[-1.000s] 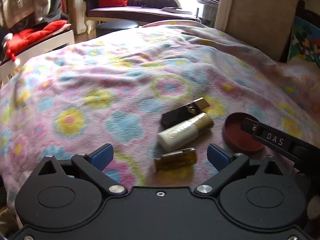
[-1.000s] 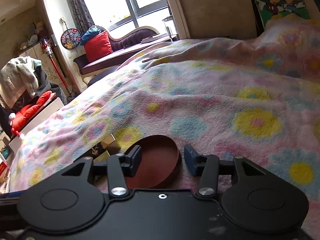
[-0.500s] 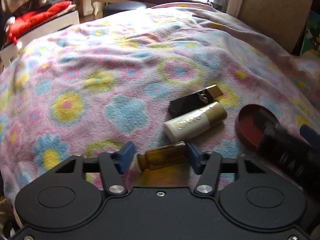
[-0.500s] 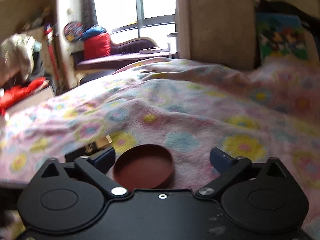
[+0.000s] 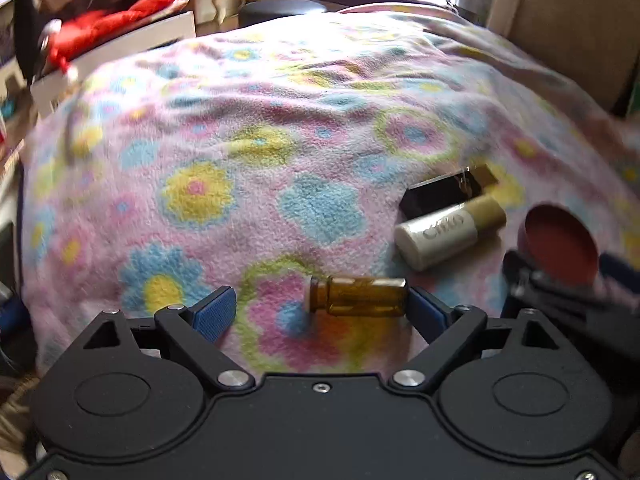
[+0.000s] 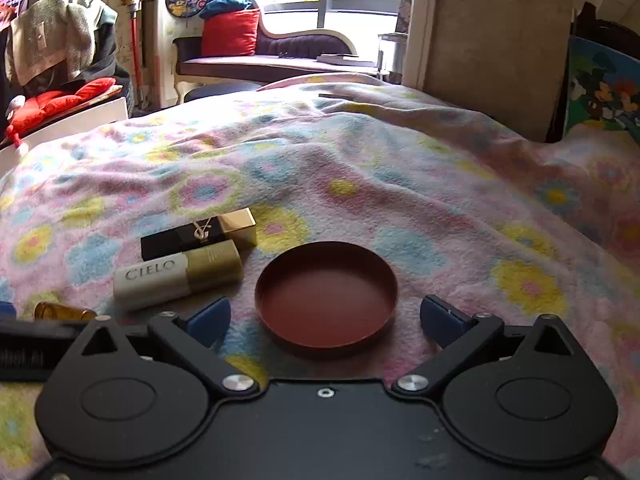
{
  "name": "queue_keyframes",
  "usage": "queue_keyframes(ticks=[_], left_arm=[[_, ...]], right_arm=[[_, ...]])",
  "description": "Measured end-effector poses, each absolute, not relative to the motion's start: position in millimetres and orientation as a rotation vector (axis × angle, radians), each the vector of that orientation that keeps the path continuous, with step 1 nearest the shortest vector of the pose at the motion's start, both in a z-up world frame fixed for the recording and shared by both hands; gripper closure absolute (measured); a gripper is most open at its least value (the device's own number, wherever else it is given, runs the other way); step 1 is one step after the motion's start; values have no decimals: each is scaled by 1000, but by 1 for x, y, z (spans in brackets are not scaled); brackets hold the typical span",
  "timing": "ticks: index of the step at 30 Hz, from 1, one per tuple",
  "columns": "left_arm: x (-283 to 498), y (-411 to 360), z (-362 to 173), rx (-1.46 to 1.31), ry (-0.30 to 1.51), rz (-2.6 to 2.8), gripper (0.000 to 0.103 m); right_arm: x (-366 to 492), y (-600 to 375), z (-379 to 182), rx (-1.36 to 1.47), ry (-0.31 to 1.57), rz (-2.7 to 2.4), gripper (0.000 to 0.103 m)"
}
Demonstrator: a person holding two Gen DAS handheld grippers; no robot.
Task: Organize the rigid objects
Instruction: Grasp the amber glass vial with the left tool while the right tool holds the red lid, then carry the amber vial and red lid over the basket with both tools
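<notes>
An amber glass vial point(image 5: 358, 295) lies on its side on the flowered blanket between the fingers of my open left gripper point(image 5: 320, 314), its base against the right finger. A white and gold CIELO tube point(image 5: 448, 232) and a black and gold lipstick point(image 5: 444, 190) lie side by side beyond it. A shallow red round dish point(image 6: 326, 294) sits in front of my open, empty right gripper point(image 6: 326, 316). The tube point(image 6: 176, 276), lipstick point(image 6: 198, 232) and vial point(image 6: 62, 312) show left of the dish.
The flowered blanket point(image 6: 360, 184) covers the whole bed. A beige headboard point(image 6: 496, 40) stands at the back right. A chaise with a red cushion point(image 6: 230, 34) stands by the window. Red clothes point(image 6: 60, 100) lie on a white bench at the left.
My left gripper closed around the vial, turned it sideways, then opened again. My right gripper opened wide and drew back from the red dish.
</notes>
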State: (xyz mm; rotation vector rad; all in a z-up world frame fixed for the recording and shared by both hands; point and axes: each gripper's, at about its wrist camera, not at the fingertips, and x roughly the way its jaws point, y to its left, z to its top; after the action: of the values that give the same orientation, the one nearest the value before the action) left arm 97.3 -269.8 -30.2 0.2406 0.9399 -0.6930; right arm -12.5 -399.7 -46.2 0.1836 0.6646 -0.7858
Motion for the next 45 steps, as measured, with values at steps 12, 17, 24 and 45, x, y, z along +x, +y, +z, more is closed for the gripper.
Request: queue_keyframes(ticks=[12, 17, 24, 45], left_arm=[[105, -281, -29, 244, 952, -747, 53], [92, -275, -28, 299, 920, -771, 53], [80, -255, -28, 347, 890, -823, 53], [79, -252, -29, 351, 928, -829, 53]], right_arm=[[-18, -405, -45, 226, 629, -765, 27], [-19, -405, -44, 236, 617, -762, 28], [-19, -405, -44, 238, 615, -762, 28], [-18, -405, -45, 240, 613, -763, 28]])
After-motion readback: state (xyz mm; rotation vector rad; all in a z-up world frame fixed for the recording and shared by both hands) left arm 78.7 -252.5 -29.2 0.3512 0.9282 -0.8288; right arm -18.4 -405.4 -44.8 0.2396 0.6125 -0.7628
